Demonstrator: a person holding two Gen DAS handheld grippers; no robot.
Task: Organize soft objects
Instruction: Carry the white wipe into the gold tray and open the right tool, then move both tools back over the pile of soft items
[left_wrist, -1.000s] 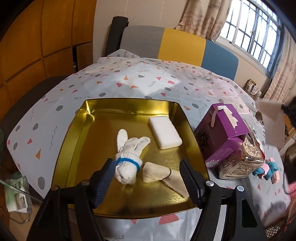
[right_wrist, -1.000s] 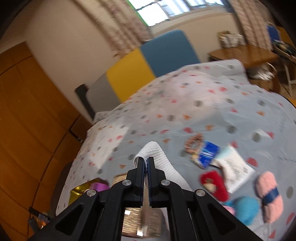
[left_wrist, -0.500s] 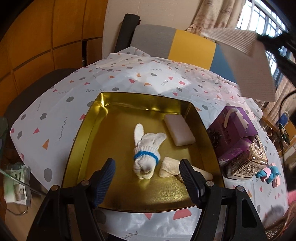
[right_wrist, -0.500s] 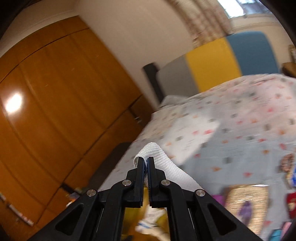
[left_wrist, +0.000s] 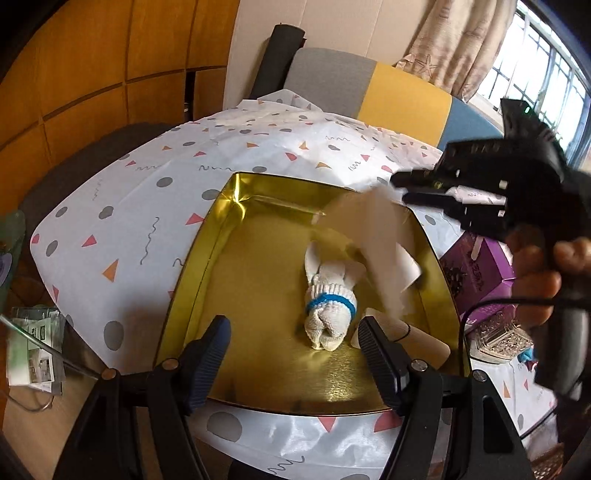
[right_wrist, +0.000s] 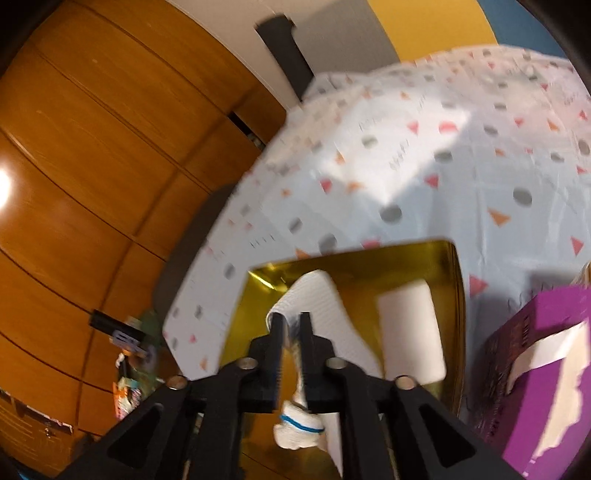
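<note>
My left gripper (left_wrist: 293, 345) hung with its fingers wide apart and nothing between them, low over the near end of the gold tray (left_wrist: 207, 266). The rolled white glove (left_wrist: 328, 306) with its blue band lay just ahead, a little toward my right finger. My right gripper (right_wrist: 291, 326) had its fingers slightly parted, the white cloth (right_wrist: 321, 306) draped over the left finger and blurred, above the tray; whether I gripped it, I could not tell. The white sponge (right_wrist: 410, 328) lay right of those fingers.
</note>
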